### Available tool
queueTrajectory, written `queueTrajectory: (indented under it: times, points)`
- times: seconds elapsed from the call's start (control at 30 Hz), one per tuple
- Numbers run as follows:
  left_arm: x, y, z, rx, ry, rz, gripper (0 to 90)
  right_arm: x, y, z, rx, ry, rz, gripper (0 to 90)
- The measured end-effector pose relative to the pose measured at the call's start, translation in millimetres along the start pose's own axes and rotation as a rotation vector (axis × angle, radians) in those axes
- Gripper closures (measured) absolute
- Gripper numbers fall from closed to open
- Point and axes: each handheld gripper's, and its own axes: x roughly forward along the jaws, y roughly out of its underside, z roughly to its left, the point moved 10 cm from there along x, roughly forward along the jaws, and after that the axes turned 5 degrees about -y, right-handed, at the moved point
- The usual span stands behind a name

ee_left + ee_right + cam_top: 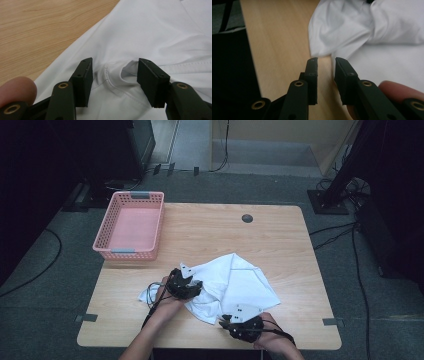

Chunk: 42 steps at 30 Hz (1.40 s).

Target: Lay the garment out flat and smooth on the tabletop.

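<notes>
crumpled white cotton T-shirt (231, 283) on my light wooden table (210, 230), my left gripper (113, 75) spread wide over its collar seam, my right gripper (326, 65) slightly parted beside its near edge, gripping nothing

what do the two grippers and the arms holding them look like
Both grippers, left and right, are black, each with two flat rectangular jaws on arms fixed with brass-coloured rivets. Each carries a grey three-cornered plate on top with small dark holes, and a black cable trails from each toward the person. The forearms are bare, with no sleeves in sight.
</notes>
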Motion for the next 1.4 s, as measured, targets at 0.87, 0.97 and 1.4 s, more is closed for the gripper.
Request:
queueTrajectory:
  times: [0.87,0.97,1.4]
  points:
    - [-11.2,2.6,17.7,0.033,0.057,0.038,50.1,2.1,-13.0,-71.3,0.338,0.218,-0.103,54.4]
    - [-13.3,1.6,15.2,0.037,0.023,0.027,52.3,4.5,-21.2,-58.6,0.315,0.19,-0.113,53.9]
    - [-48.3,37.9,-36.5,0.033,0.052,0.043,28.8,-6.9,-12.3,-112.8,0.377,0.377,-0.13,45.1]
